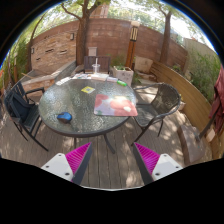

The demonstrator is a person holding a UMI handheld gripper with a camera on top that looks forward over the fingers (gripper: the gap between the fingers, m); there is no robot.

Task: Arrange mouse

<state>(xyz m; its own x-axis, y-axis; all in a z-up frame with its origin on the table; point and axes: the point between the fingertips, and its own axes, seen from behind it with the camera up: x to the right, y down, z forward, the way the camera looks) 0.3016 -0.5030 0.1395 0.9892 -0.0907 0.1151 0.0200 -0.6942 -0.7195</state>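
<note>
A small dark blue mouse [65,117] lies near the front left edge of a round glass patio table [95,110]. A pink rectangular mat [116,104] lies on the right part of the table, apart from the mouse. My gripper [112,160] is well back from the table, above the wooden deck. Its two fingers with magenta pads [78,158] stand wide apart and hold nothing. The mouse is far beyond the fingers, to the left.
A yellow-green note [88,90] and a white cup [95,68] lie on the table's far part. Dark metal chairs stand at the left [22,108] and right [160,102]. A brick wall [100,45] and planters close the back. Deck boards lie ahead.
</note>
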